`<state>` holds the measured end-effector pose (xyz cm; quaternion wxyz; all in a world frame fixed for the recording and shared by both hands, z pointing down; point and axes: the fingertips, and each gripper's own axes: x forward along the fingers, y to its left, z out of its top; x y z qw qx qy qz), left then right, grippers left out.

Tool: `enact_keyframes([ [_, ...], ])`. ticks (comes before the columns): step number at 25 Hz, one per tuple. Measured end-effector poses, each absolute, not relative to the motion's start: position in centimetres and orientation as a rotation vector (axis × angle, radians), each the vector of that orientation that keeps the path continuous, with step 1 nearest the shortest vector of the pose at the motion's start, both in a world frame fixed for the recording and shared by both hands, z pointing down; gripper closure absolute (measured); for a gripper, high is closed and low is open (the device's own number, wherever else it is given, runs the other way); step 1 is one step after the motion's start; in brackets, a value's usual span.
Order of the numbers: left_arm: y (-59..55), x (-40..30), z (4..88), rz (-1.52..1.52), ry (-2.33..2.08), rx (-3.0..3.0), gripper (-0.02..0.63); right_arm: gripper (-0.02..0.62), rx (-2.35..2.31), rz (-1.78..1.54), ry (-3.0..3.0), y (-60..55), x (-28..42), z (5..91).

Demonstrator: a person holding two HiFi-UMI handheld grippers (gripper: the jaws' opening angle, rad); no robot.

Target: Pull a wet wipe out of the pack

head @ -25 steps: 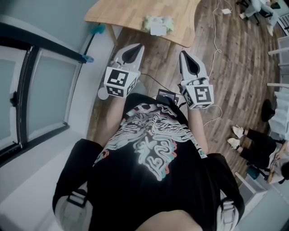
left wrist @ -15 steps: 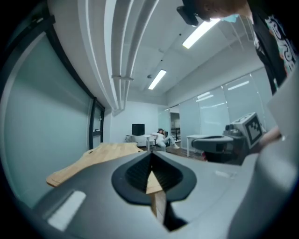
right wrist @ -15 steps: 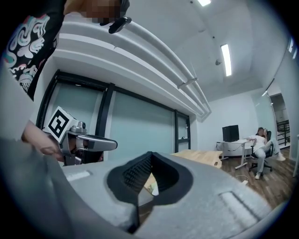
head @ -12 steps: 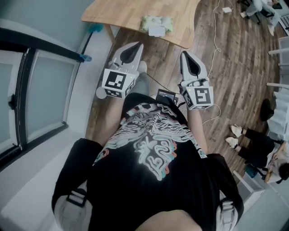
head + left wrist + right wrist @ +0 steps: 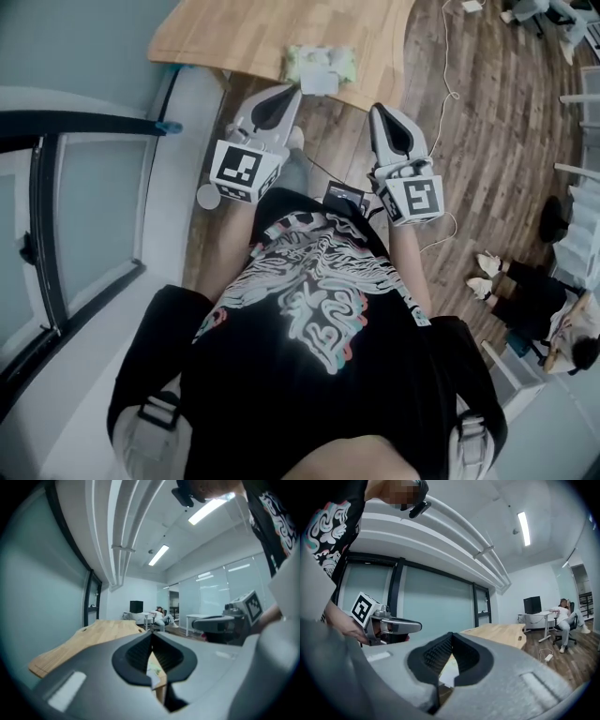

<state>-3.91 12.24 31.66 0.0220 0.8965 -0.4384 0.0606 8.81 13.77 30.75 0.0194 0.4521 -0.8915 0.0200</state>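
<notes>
The pale green wet wipe pack (image 5: pixel 321 66) lies near the front edge of the wooden table (image 5: pixel 253 33), its white flap facing me. My left gripper (image 5: pixel 288 92) is held level just short of that edge, left of the pack, with its jaws shut on nothing. My right gripper (image 5: pixel 380 109) floats over the floor to the pack's right, also shut and empty. In the left gripper view the jaws (image 5: pixel 151 634) meet at the tips and the pack (image 5: pixel 154 670) shows below them. The right gripper view shows closed jaws (image 5: pixel 451 635) with the pack (image 5: pixel 446 671) beyond.
A dark-framed glass wall (image 5: pixel 56 234) runs along the left. A white cable (image 5: pixel 446 84) trails over the wood floor on the right. A seated person's legs (image 5: pixel 511 286) are at the far right. Desks and a seated person (image 5: pixel 567 616) stand far across the room.
Both grippers have moved forward toward the table. The table edge and the pack now lie closer to the fingertips. Both jaws have stayed shut.
</notes>
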Motion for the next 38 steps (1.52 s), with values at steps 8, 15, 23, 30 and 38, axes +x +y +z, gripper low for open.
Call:
enact_keyframes([
  [8,2.6,-5.9,31.2,0.212,-1.376,2.793,0.620,0.597,1.458,0.074,-2.684,4.8,7.5,30.1],
  [15,-3.1,-6.8,32.4,0.271,-1.289,2.804,0.620,0.595,1.365,-0.139,-2.765,0.2,4.0,28.8],
  [23,-7.1,-7.1,33.5,0.323,-1.211,2.870,0.620,0.596,1.403,0.006,-2.708,-4.4,3.2,31.0],
  [30,-9.2,-7.5,34.2,0.319,-1.197,2.849,0.620,0.596,1.431,0.014,-2.741,-5.8,3.7,30.9],
  [38,-9.4,-6.5,35.7,0.374,-1.224,2.778,0.620,0.596,1.385,0.035,-2.735,-5.9,4.5,31.8],
])
